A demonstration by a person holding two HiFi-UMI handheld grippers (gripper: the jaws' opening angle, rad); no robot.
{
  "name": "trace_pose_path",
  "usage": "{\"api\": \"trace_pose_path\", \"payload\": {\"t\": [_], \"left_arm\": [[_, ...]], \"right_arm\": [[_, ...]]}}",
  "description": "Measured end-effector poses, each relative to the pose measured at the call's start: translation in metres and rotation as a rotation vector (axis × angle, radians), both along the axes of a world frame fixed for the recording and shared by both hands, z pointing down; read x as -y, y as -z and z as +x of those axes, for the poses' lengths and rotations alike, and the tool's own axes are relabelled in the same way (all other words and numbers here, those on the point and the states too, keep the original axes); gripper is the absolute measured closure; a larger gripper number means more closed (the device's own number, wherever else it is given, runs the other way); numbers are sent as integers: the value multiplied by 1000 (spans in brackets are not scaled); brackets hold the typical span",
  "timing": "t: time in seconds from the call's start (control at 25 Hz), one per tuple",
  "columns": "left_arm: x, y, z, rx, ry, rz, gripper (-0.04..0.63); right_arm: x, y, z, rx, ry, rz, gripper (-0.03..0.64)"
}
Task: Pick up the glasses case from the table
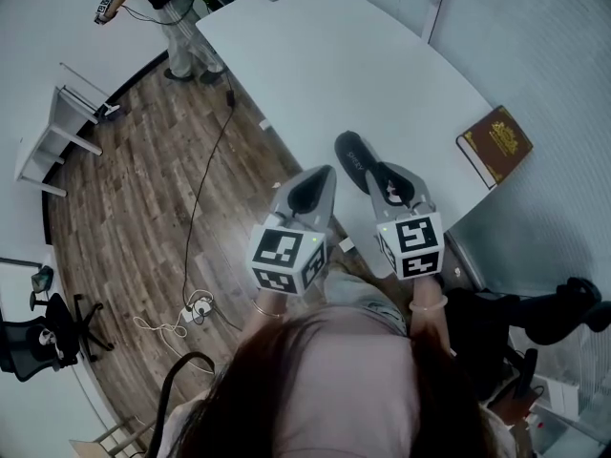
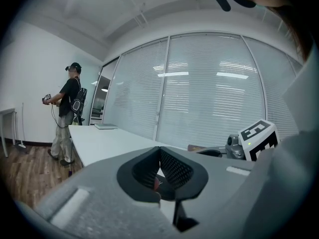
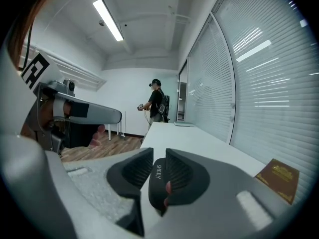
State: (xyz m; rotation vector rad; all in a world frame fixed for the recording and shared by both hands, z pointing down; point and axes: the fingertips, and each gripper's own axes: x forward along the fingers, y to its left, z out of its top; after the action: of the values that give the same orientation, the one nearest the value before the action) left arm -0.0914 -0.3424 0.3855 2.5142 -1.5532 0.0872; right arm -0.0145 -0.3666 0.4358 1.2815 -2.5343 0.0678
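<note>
Grasp step in hand, ahead of any lift.
Found on table (image 1: 382,55): book (image 1: 496,144) at right edge, well apart; case (image 1: 351,157) at near edge, shut, contents hidden, between barely parted jaws of right gripper (image 1: 386,181), not clamped. Left gripper (image 1: 320,176) closed, empty. Judged next: close squarely on case, then raise.

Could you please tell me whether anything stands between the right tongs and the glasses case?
Nothing visible does. The case lies on the table right between the jaws of the right tongs, which stand slightly apart. The book sits off to the right, well clear of them.
</note>
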Motion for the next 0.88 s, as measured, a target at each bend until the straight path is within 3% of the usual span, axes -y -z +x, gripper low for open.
{"api": "trace_pose_path", "payload": {"t": [0.44, 0.88], "left_arm": [[24, -12, -2, -7, 15, -26, 586], [42, -30, -6, -2, 24, -75, 586]], "right_arm": [[19, -36, -15, -61, 77, -88, 396], [33, -79, -21, -176, 123, -183, 322]]}}
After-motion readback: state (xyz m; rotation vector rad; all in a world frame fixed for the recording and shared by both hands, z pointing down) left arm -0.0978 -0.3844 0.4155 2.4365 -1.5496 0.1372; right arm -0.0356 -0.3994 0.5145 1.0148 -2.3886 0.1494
